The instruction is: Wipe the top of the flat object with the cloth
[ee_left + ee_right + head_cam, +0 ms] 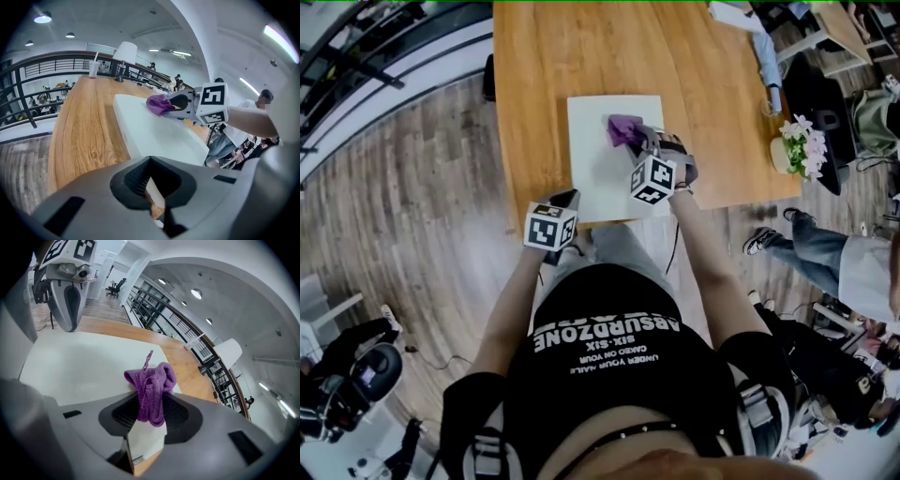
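A white flat board [600,169] lies on the wooden table [544,66]. My right gripper [642,142] is over the board's far right part, shut on a bunched purple cloth [625,129] that rests on the board's top. In the right gripper view the cloth [152,380] hangs out between the jaws of that gripper [150,404] above the board [84,366]. My left gripper [567,200] is at the board's near-left corner, shut with nothing in it. In the left gripper view the board [154,131], the cloth [159,104] and the left gripper [151,190] show.
A pot of pink and white flowers [802,150] stands at the table's right edge. A white lamp [125,51] and a cup with a straw [93,69] stand at the far end. A seated person's leg and shoe [787,239] are right of the table.
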{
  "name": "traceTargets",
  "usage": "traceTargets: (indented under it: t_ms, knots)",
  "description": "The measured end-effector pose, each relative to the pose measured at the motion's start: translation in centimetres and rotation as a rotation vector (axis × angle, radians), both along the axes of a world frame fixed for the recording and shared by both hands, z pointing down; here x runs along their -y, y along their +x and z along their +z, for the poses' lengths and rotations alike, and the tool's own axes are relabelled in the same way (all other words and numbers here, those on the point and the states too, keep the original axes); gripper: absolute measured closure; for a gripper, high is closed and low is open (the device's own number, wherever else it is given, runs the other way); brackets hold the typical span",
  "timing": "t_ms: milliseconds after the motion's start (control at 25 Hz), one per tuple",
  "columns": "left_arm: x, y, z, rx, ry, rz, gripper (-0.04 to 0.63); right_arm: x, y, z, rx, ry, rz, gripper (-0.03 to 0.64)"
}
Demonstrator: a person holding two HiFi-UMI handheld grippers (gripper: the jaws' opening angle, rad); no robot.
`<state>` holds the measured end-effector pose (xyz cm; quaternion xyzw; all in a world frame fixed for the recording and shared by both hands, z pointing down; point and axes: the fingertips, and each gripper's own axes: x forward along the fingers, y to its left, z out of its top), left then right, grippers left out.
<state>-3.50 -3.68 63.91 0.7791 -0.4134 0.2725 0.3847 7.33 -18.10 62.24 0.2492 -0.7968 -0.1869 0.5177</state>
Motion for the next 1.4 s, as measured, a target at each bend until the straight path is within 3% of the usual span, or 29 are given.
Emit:
traceTargets:
  t_ms: [920,1160,1400]
  knots:
    - [0.2,-0.3,0.1,0.041,-0.003,-0.017,0.580,6.9,-1.1,-0.2,-0.009,0.015,-0.034,0.471]
    - [0.4,-0.5,0.1,-0.004,-0.024,-0.067,0.580,7.0,-0.5,-0.2,-0.027,0.019,-0.074,0.471]
    - [0.5,-0.4,0.1,-0.004,-0.026,-0.073,0.580,7.4,0.7,-0.1,-0.041,0.021,-0.058,0.471]
